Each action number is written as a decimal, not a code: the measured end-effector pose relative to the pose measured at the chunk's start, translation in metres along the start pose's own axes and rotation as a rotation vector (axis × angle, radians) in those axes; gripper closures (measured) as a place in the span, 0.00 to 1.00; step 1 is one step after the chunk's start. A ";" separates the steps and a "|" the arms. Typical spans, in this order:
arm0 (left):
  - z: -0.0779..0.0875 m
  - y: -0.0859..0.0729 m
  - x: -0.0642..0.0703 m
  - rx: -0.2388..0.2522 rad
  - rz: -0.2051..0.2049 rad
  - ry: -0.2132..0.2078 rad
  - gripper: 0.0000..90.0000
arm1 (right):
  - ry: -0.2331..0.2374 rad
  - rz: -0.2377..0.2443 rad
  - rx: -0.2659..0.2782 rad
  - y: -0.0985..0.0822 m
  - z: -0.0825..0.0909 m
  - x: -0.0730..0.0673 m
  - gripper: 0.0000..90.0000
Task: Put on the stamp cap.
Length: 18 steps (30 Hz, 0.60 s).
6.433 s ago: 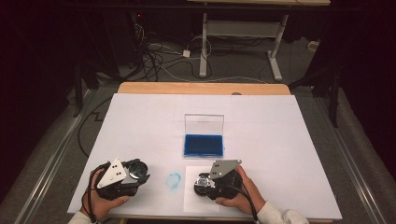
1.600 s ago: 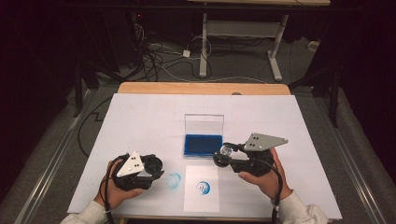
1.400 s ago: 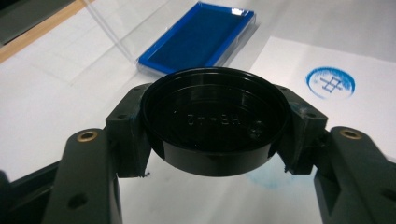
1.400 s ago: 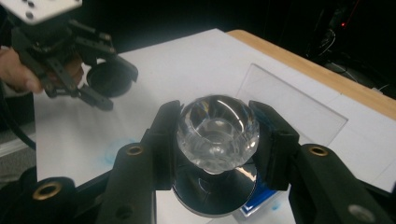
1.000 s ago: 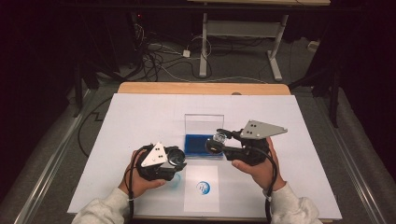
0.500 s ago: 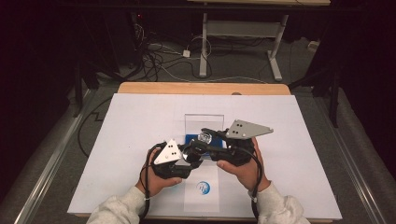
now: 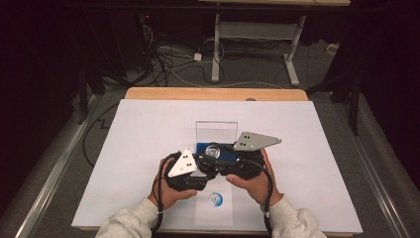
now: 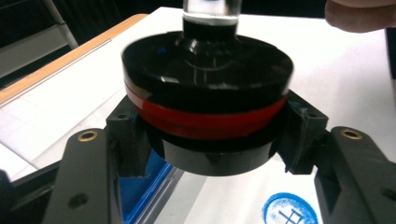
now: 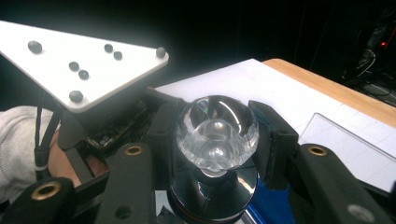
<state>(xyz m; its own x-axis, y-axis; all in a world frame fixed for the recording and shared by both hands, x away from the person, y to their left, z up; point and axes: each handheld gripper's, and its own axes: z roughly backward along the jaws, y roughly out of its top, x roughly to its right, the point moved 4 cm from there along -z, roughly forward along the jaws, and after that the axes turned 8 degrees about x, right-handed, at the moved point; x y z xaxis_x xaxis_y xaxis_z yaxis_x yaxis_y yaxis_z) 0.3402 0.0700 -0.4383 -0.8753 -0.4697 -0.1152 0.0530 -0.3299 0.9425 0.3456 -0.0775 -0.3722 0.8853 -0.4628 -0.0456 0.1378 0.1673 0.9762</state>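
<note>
A round stamp (image 8: 205, 88) with a black body, a red band and a clear faceted knob (image 9: 217, 128) hangs between both grippers, just over the near edge of the blue ink pad (image 7: 229, 151). My left gripper (image 8: 212, 129) is shut on the stamp's wide black body from the left. My right gripper (image 9: 218, 136) is shut on the clear knob from the right. In the high view the knob (image 7: 214, 150) shows between the left gripper (image 7: 204, 168) and the right gripper (image 7: 220, 157). The stamp's underside is hidden.
The ink pad's clear lid (image 7: 216, 131) stands upright behind the pad. A slip of paper with a round blue stamped mark (image 7: 215, 199) lies in front of the hands. A large white sheet (image 7: 322, 148) covers the wooden table (image 7: 213, 93).
Over the last second the left hand came in towards the right and the right hand towards the left. Both grippers now meet at the stamp over the ink pad's near edge.
</note>
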 end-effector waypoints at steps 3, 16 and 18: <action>0.001 0.000 -0.001 0.002 -0.005 0.006 0.40 | 0.004 -0.004 -0.009 -0.002 -0.001 -0.001 0.63; 0.000 -0.002 0.002 -0.035 -0.051 0.015 0.40 | 0.009 0.000 -0.031 -0.007 -0.001 -0.001 0.63; 0.000 -0.002 0.003 -0.039 -0.054 0.016 0.41 | 0.012 0.002 -0.032 -0.008 0.000 -0.001 0.63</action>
<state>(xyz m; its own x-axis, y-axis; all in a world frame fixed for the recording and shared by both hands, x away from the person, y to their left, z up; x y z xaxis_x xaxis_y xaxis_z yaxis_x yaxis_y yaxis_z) 0.3379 0.0693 -0.4407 -0.8697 -0.4631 -0.1706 0.0249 -0.3864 0.9220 0.3436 -0.0779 -0.3802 0.8908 -0.4521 -0.0461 0.1498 0.1962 0.9691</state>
